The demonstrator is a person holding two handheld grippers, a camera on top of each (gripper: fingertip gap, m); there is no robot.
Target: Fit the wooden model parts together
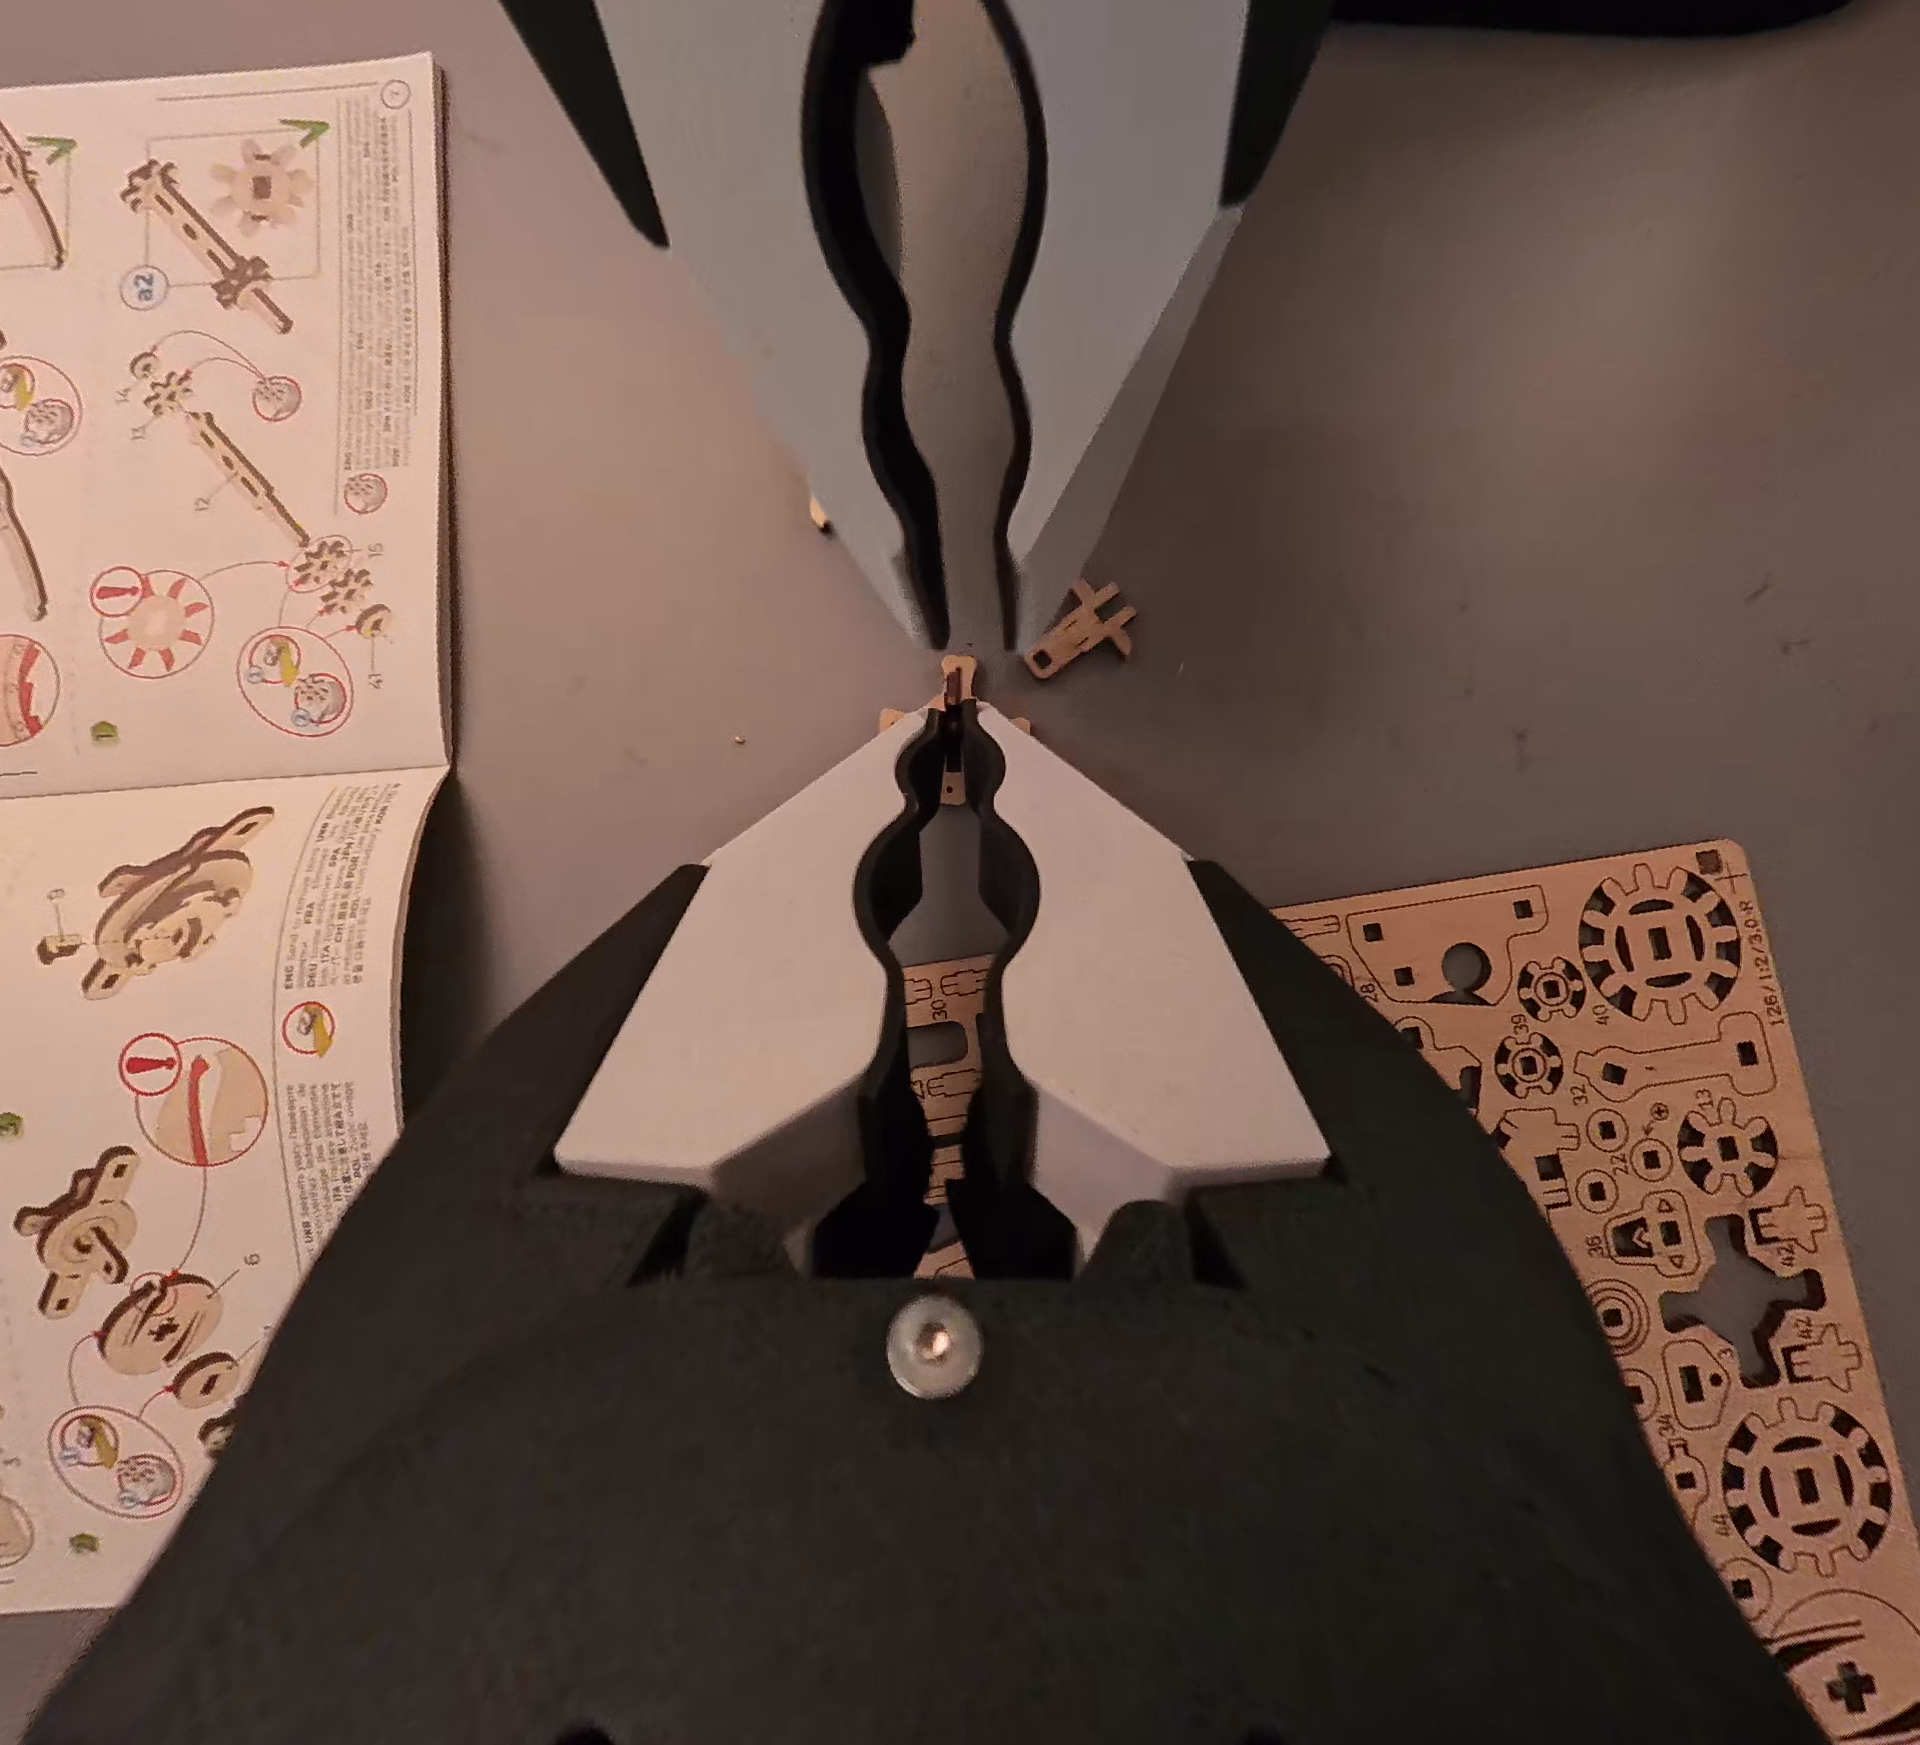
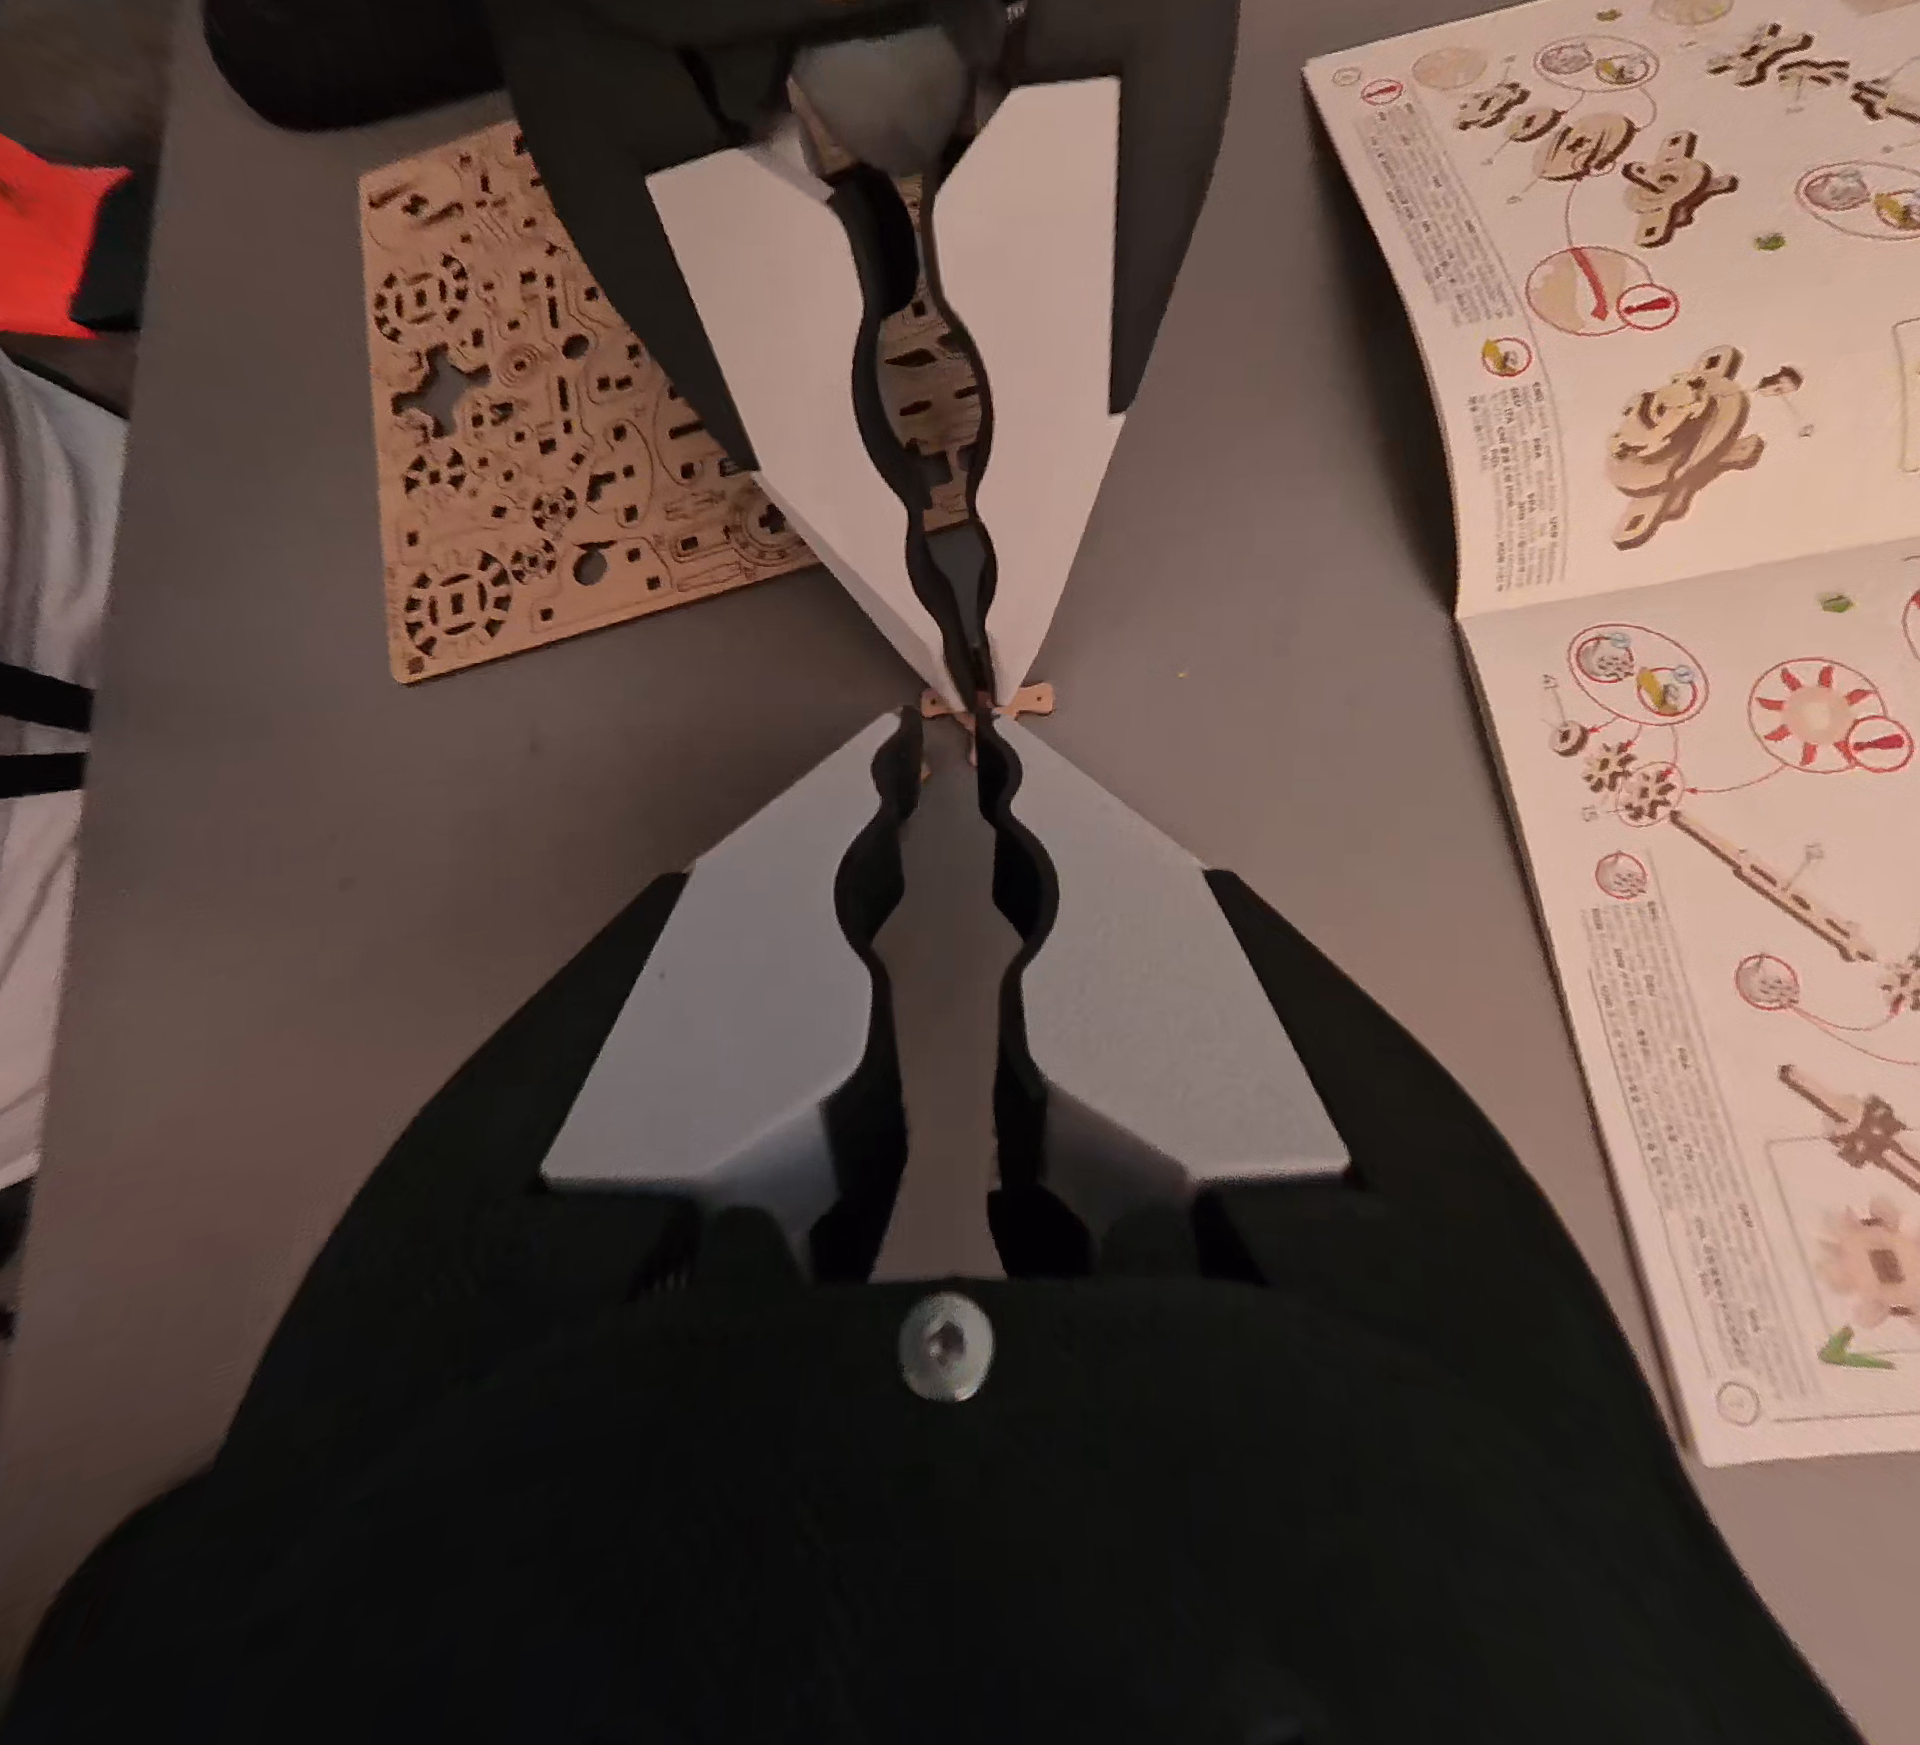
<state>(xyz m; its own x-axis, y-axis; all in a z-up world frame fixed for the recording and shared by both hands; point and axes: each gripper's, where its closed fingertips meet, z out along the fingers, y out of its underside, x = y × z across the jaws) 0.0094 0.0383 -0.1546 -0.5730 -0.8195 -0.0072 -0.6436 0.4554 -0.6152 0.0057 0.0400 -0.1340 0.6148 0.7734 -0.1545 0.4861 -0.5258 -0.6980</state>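
My left gripper (image 1: 951, 724) is shut on a small flat wooden part (image 1: 953, 765) that I see edge-on, its end poking out past the tips. My right gripper (image 1: 974, 646) comes in from the opposite side, tip to tip with the left. In the right wrist view my right gripper (image 2: 951, 734) is closed to a narrow gap on a small wooden piece (image 2: 925, 763) at its tips. The left gripper (image 2: 982, 687) meets it there, with tan wooden arms (image 2: 1029, 705) sticking out sideways at the joint. The joint itself is mostly hidden by the fingertips.
A loose wooden part (image 1: 1081, 630) lies on the grey table just right of the tips. A laser-cut plywood sheet (image 1: 1621, 1072) lies by the left gripper and also shows in the right wrist view (image 2: 499, 469). An open instruction booklet (image 1: 208, 448) lies on the other side. Only a small space, under 4 cm, lies between the two pairs of fingers.
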